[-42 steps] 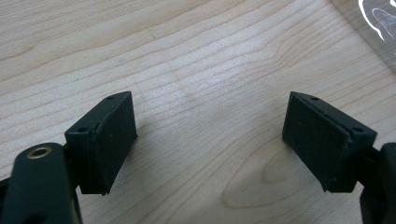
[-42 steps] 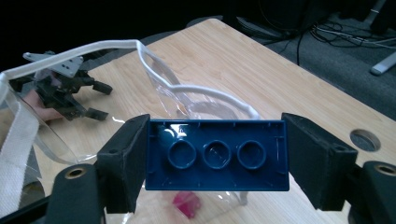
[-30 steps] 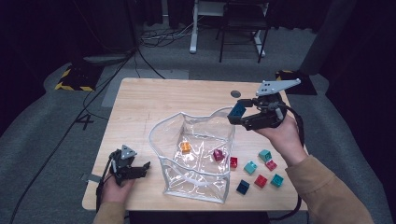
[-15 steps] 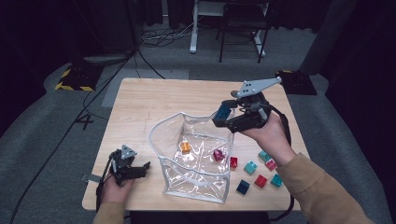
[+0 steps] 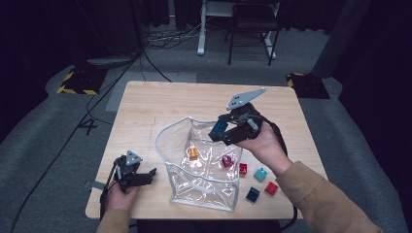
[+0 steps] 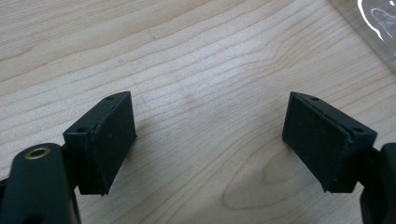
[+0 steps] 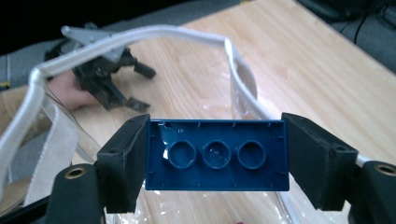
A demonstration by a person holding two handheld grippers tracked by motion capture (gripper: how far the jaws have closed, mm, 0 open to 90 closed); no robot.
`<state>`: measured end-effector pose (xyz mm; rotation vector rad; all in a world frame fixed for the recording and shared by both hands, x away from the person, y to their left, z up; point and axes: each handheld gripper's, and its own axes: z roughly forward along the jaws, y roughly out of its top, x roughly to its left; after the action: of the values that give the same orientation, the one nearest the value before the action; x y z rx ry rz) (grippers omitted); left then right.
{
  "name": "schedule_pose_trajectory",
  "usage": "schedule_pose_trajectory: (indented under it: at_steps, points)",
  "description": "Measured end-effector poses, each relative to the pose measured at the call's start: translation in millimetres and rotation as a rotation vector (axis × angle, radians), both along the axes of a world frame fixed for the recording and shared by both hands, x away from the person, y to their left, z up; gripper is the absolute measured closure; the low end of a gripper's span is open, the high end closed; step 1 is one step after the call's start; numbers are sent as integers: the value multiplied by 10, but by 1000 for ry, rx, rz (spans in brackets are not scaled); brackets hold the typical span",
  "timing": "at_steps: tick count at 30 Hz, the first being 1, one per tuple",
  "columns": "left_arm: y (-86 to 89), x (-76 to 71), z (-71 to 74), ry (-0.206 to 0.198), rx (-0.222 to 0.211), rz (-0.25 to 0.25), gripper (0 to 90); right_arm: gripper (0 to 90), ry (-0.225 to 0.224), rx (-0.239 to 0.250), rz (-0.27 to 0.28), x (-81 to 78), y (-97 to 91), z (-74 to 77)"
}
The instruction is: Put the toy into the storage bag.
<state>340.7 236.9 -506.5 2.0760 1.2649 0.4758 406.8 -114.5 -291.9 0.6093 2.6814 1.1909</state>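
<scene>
Your right claw (image 7: 215, 154) is clamped on a blue brick (image 7: 216, 155), 1 pad on each short end, with the brick's hollow underside and its 3 round tubes facing the camera in the right gripper view. In the high view that claw (image 5: 219, 132) holds the brick (image 5: 218, 128) above the far rim of the clear bag (image 5: 204, 187), which stands open near the middle of the surface (image 5: 160, 104). Inside the bag lie an orange brick (image 5: 193, 153) and a dark red brick (image 5: 227, 160), apart from each other. On the surface just right of the bag sit 4 loose bricks: a red one (image 5: 243, 169) touching the bag's side, a teal one (image 5: 260, 174), another red one (image 5: 271, 188) and a dark blue one (image 5: 252, 194). Your left claw (image 5: 145, 175) rests low on the surface left of the bag; in the left gripper view its jaws stand wide apart over bare wood with nothing between them, and a corner of the bag (image 6: 378, 28) shows at the top right.
</scene>
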Motion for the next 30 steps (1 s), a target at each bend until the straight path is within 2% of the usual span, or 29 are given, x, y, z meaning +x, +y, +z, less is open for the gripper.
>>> schedule_pose_trajectory:
  at_steps: [8,13,16,22,24,30]
  points:
    - [-1,-1,0,0,1,0,175,274,52,-76,4,7,119,-194]
    - [-1,-1,0,0,1,0,175,274,87,-154,19,9,187,-319]
    - [-1,-1,0,0,1,0,175,274,84,-189,15,-6,210,-349]
    - [-1,-1,0,0,1,0,175,274,136,-248,33,-6,244,-434]
    - [-1,-1,0,0,1,0,175,274,160,-256,41,-2,252,-465]
    - [-1,-1,0,0,1,0,175,261,182,-255,72,4,228,-459]
